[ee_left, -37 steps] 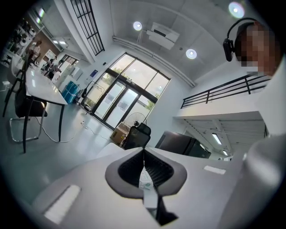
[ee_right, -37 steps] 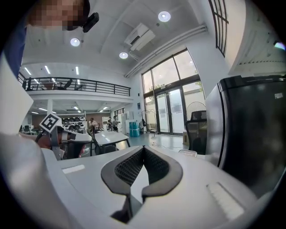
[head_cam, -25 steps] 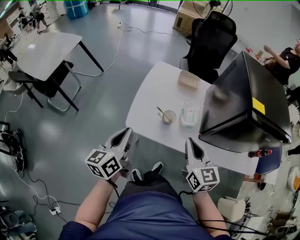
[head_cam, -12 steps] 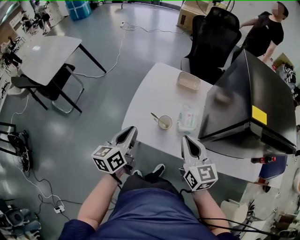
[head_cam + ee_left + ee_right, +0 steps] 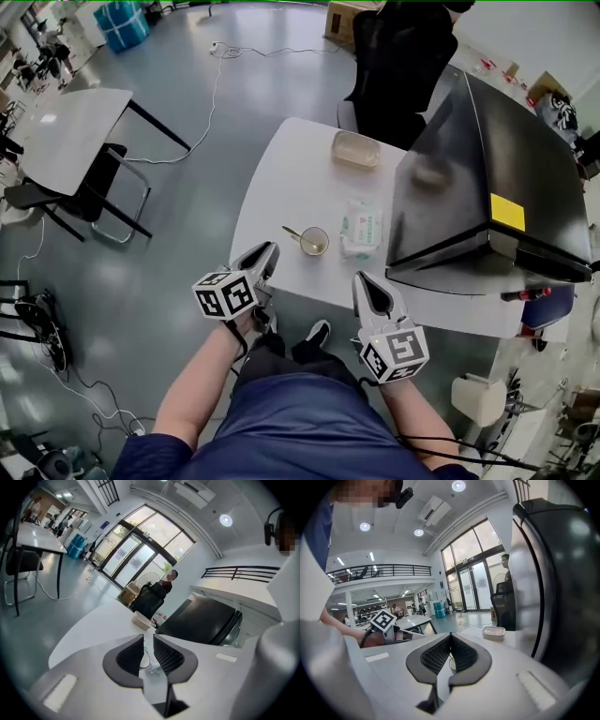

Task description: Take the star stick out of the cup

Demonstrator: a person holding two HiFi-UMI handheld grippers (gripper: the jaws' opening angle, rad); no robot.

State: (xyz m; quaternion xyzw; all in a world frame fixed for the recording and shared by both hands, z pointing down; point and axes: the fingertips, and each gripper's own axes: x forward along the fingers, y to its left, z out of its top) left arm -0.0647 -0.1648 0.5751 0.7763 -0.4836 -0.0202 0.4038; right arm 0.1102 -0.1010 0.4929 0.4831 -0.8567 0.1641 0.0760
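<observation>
A small cup [image 5: 314, 242] stands on the white table [image 5: 281, 178] near its front edge. A thin stick [image 5: 292, 232] leans out of the cup to the left; its star end does not show. My left gripper [image 5: 266, 251] hovers at the table's front edge, just left of and short of the cup. Its jaws are opening, with a narrow gap [image 5: 148, 637] and nothing between them. My right gripper [image 5: 364, 281] hangs off the front edge to the right of the cup. In the right gripper view its empty jaws [image 5: 450, 634] meet at the tips, shut.
A pack of wipes [image 5: 361, 228] lies right of the cup. A shallow plastic container [image 5: 356, 148] sits farther back. A big black box [image 5: 487, 178] fills the table's right side. A black office chair [image 5: 398, 66] stands behind the table, with cables on the floor.
Both grippers have come forward toward the table's front edge, the left one closing in on the cup. The person at the back right has left the head view.
</observation>
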